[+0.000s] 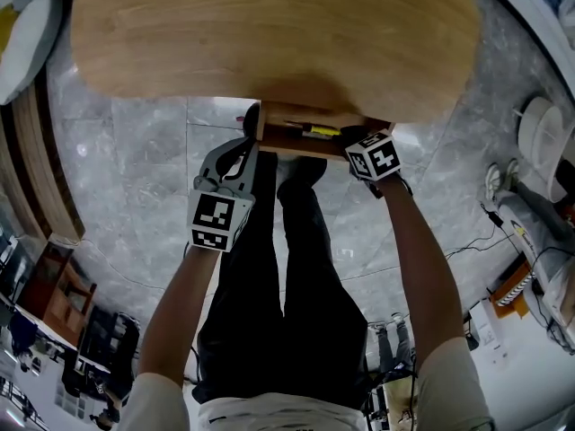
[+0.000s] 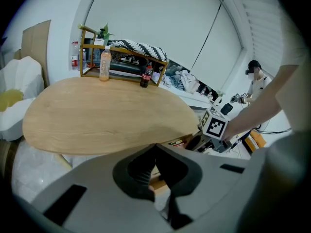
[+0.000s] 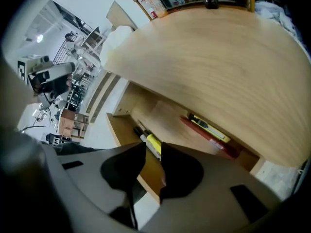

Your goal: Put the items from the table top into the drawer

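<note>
Under the near edge of the oval wooden table [image 1: 269, 34] a shallow wooden drawer [image 3: 121, 130] stands pulled out. In it lie a yellow highlighter [image 3: 152, 143], a dark pen [image 3: 140, 130], a red pen [image 3: 210, 139] and a yellow-and-black tool [image 3: 209, 127]. My right gripper [image 3: 153, 150] hangs open just over the drawer's front edge, above the highlighter, with nothing between its pads. My left gripper [image 1: 253, 133] is at the drawer's left end, and its jaws are closed on the wooden front panel [image 2: 158, 181]. The near part of the table top is bare.
A wooden rack [image 2: 121, 57] with an orange drink bottle [image 2: 105, 64] and a cola bottle [image 2: 146, 75] stands at the table's far side. A white cushioned seat [image 2: 14, 101] is at the left. My legs [image 1: 296, 268] stand in front of the drawer on the marble floor; cables and devices [image 1: 521, 268] lie to the right.
</note>
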